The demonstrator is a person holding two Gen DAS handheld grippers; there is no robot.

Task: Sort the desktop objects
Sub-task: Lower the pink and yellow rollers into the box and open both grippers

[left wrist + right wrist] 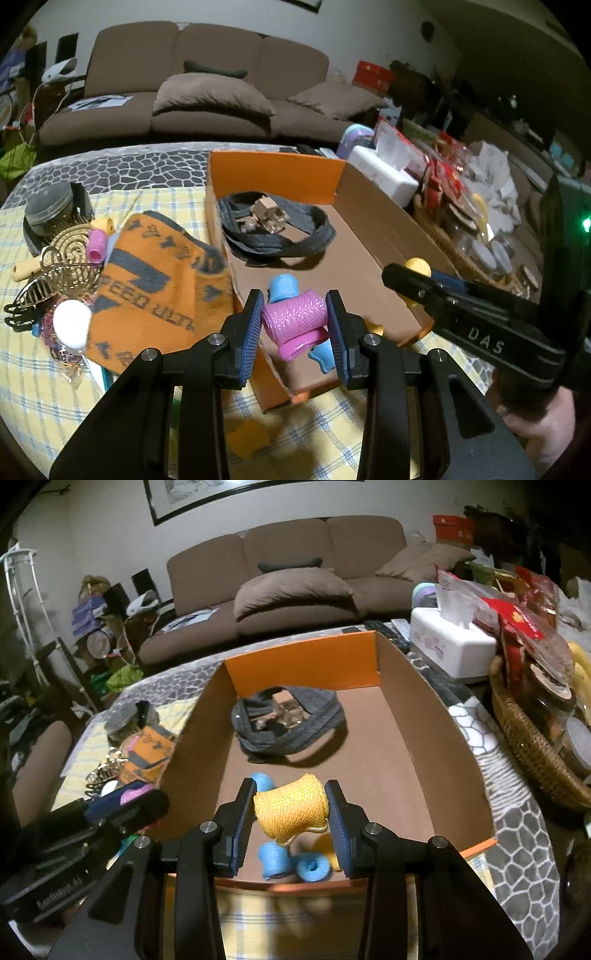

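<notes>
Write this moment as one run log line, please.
left gripper: holds pink roller | right gripper: holds yellow roller | both over cardboard box

Table under a checked cloth, carrying the clutter

The table (44, 387) is bearing a cardboard box (424, 746), an orange cloth (155, 280), a white tissue box (454, 646), a wicker basket (532, 746) and, seemingly, a lidded jar (48, 210).

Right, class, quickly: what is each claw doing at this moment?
Left claw: closed on the pink hair roller, above the cardboard box.
Right claw: closed on the yellow hair roller, above the same box.
</notes>
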